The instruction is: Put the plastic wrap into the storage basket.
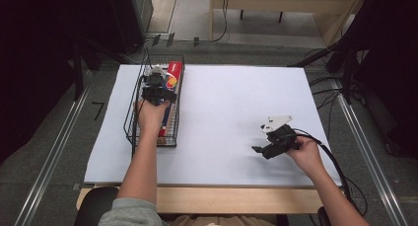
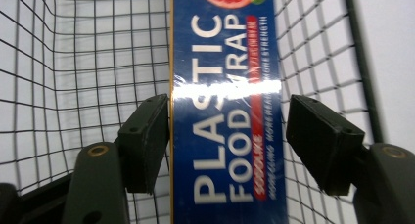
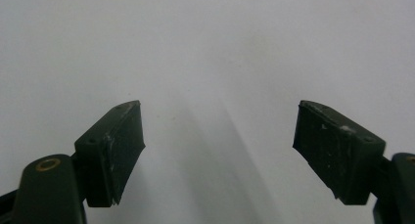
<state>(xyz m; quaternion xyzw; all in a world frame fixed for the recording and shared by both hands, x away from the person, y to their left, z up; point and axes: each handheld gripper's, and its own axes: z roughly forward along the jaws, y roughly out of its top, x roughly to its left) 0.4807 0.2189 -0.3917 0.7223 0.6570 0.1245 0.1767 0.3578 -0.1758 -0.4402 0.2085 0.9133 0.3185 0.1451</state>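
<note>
Overhead, a black wire basket [image 1: 173,118] sits on the white-covered worktop [image 1: 226,112], toward its left edge and reaching its far edge — this basket is the landmark for what follows.

Inside the basket lies a long blue cardboard box of plastic food wrap [image 2: 226,111], lengthwise, close against the basket's right-hand wall. Its far end is red with a fruit picture and lies near the basket's far rim. White lettering reads "PLASTIC FOOD WRAP"; a glare band crosses the film wrapper.

Left tool [image 1: 156,94]: held by the person's left hand [image 1: 150,115] above the basket's middle, pointed down into it. In the left gripper view the jaws straddle the box. The jaw on that view's left lies against, or just at, the box's long edge; the other jaw stands off from the opposite edge with a gap of mesh between. So the tool is wide apart around the box, not clamped on it.

Right tool [image 1: 266,148]: well to the right of the basket, over bare worktop nearer the person's edge, held in the right hand [image 1: 308,154]. A grey three-cornered plate [image 1: 276,122] rides on top; a black cable [image 1: 335,164] trails back along the forearm. In the right gripper view both jaws are spread wide over plain white surface — nothing between them.
</note>
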